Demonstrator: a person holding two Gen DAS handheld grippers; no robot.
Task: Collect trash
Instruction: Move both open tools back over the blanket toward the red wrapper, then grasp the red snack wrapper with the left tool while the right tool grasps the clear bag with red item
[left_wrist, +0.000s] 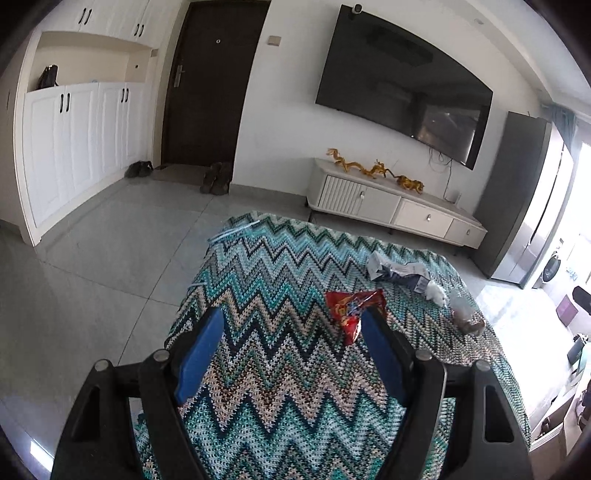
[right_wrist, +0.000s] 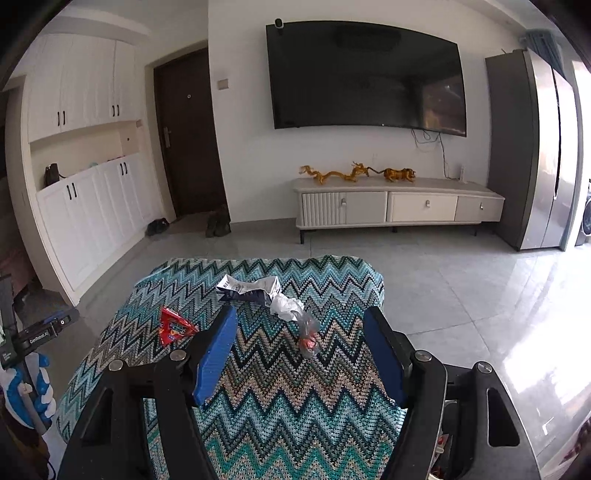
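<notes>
Nearest you in the left wrist view are your left tongs (left_wrist: 291, 321), their blue pads spread apart with nothing between them, hanging over the zigzag-patterned cloth (left_wrist: 280, 266) that covers the worktop. Just beyond the right pad lies the red snack wrapper (left_wrist: 352, 308); whether the pad touches it you cannot tell. Farther right on the cloth sit a crumpled blue-and-white wrapper (left_wrist: 397, 271), a white paper wad (left_wrist: 436, 293) and a clear plastic bag (left_wrist: 465, 314) with something dark inside, close to the right edge. Beyond the worktop stand a pale TV cabinet (left_wrist: 399, 206) with golden dragon figures (left_wrist: 373, 171), and a wall television (left_wrist: 406, 92).

In the right wrist view your right tongs (right_wrist: 301, 328) are nearest, pads also held wide and gripping nothing. The clear plastic bag (right_wrist: 309, 332) lies on the cloth (right_wrist: 280, 406) between the two pads, but beyond their tips and untouched. The white paper wad (right_wrist: 286, 306) and the blue-and-white wrapper (right_wrist: 249, 288) lie just beyond it, and the red snack wrapper (right_wrist: 173, 326) lies to the left of the left pad. At the far left edge part of your other tool (right_wrist: 40, 332) shows.
</notes>
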